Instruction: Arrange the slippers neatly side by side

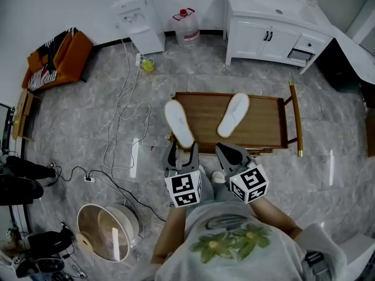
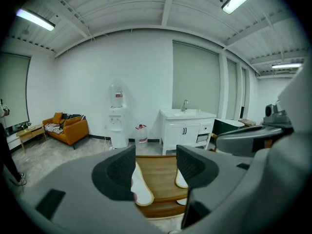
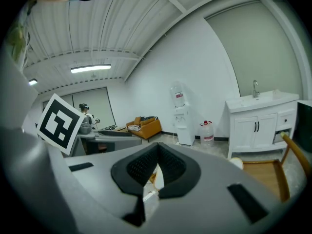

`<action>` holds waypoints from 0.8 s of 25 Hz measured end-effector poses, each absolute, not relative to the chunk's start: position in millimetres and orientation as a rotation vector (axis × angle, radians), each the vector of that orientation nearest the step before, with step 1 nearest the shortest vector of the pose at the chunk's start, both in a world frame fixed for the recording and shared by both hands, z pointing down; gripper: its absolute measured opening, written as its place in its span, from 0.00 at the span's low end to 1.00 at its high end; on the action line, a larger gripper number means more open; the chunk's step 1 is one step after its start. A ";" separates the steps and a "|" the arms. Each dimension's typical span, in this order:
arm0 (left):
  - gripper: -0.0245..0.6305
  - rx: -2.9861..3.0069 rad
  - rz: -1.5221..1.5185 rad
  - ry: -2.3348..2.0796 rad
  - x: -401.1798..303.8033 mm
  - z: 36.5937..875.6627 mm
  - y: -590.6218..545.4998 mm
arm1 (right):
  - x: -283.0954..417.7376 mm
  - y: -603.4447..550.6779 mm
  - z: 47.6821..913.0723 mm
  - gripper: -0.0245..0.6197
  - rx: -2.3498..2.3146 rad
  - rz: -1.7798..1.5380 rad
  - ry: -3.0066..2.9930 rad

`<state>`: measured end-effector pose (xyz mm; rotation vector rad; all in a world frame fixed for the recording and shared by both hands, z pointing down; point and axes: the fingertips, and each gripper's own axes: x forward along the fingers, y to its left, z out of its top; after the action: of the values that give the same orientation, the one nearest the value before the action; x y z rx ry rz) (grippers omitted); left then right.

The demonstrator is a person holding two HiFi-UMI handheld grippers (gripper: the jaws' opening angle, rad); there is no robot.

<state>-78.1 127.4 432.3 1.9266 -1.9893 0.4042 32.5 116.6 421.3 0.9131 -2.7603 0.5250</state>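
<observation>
Two white slippers lie on a low wooden table (image 1: 263,122). The left slipper (image 1: 179,123) is angled along the table's left edge, and the right slipper (image 1: 234,115) lies slanted near the middle, well apart from it. My left gripper (image 1: 182,151) hovers just in front of the left slipper's near end, open, with nothing between the pads. In the left gripper view, the left gripper (image 2: 156,169) frames the left slipper (image 2: 139,186) and the right slipper (image 2: 180,178). My right gripper (image 1: 229,153) is shut and empty before the table's front edge; in its own view the right gripper (image 3: 157,172) points left of the table.
The table has a raised handle rail (image 1: 296,119) on its right end. Cables (image 1: 126,98) run over the marble floor at the left, with a fan (image 1: 108,230) near the person. A white vanity (image 1: 269,25), water jug (image 1: 186,25), dispenser (image 1: 137,16) and orange sofa (image 1: 58,57) stand behind.
</observation>
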 end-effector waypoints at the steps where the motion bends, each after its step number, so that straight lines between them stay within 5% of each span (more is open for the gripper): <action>1: 0.44 1.916 0.416 -1.982 -79.1 436.2 126.5 | 32.2 116.8 422.5 0.05 0.911 0.526 -2.757; 20: 0.50 1.812 0.644 -1.897 -118.1 498.0 57.8 | 6.5 45.5 439.7 0.05 0.957 0.531 -2.668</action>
<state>-118.1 57.8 498.0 1.8123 -1.8966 0.6438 6.5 45.5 439.7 0.9570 -2.6676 0.5307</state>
